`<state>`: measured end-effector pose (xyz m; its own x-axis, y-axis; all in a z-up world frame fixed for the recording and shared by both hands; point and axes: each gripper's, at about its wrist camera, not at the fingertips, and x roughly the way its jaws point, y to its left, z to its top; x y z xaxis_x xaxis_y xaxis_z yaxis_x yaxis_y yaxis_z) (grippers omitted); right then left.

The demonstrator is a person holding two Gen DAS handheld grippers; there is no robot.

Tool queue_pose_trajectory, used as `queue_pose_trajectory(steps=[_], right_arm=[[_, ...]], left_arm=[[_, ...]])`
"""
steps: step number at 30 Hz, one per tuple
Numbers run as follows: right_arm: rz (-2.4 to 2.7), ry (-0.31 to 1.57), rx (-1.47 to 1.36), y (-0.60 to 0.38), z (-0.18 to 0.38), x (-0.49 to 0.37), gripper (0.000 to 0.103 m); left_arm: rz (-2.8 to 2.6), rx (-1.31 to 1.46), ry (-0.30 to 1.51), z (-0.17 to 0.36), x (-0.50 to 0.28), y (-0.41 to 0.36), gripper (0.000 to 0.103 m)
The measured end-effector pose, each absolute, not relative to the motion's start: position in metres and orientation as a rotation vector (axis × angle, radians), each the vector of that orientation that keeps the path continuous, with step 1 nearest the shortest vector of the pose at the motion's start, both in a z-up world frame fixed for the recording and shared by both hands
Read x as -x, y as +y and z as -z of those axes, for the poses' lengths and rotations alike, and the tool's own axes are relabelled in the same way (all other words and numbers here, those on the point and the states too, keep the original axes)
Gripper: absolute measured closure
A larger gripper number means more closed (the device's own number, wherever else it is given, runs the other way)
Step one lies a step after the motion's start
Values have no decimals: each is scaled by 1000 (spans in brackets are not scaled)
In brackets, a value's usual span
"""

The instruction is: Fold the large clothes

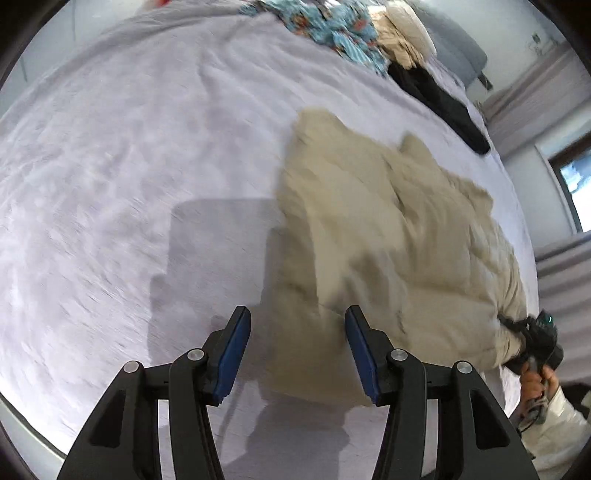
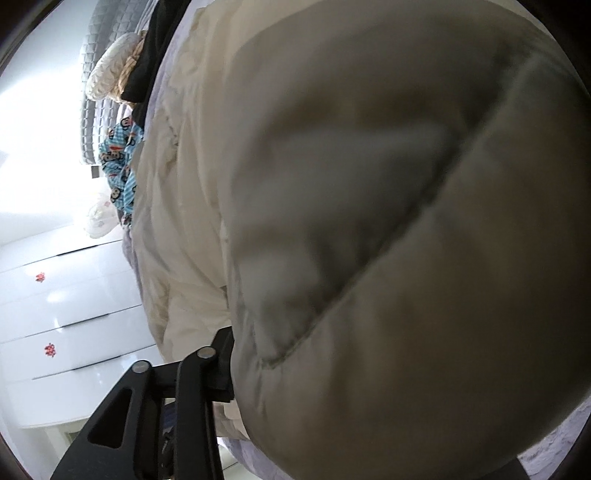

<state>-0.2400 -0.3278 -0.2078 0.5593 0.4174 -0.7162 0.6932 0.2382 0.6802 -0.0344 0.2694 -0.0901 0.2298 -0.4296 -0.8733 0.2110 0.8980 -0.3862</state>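
A beige padded jacket (image 1: 399,229) lies spread on the pale grey bed (image 1: 129,166). My left gripper (image 1: 297,350) is open and empty, hovering above the jacket's near left edge. My right gripper (image 1: 513,325) shows at the right of the left wrist view, shut on the jacket's right edge. In the right wrist view the jacket (image 2: 388,221) fills the frame and covers the right finger; only the left finger (image 2: 221,365) shows, pressed against the fabric.
A blue patterned garment (image 1: 332,29), a cream garment (image 1: 399,40) and a black garment (image 1: 439,103) lie at the far end of the bed. A white dresser (image 2: 66,314) stands beside the bed. A window (image 1: 572,177) is at the right.
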Motion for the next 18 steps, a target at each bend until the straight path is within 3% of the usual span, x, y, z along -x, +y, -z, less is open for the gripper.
queue_pose_trajectory(steps=[3, 10, 18], right_arm=[[273, 1050, -1359, -318, 205, 234, 55], [403, 1134, -1223, -306, 182, 228, 38], [593, 1180, -1040, -293, 137, 240, 37]], left_arm=[[537, 282, 1289, 97, 13, 278, 48], [454, 85, 1341, 132, 13, 259, 48], [340, 17, 1325, 114, 20, 266, 48]])
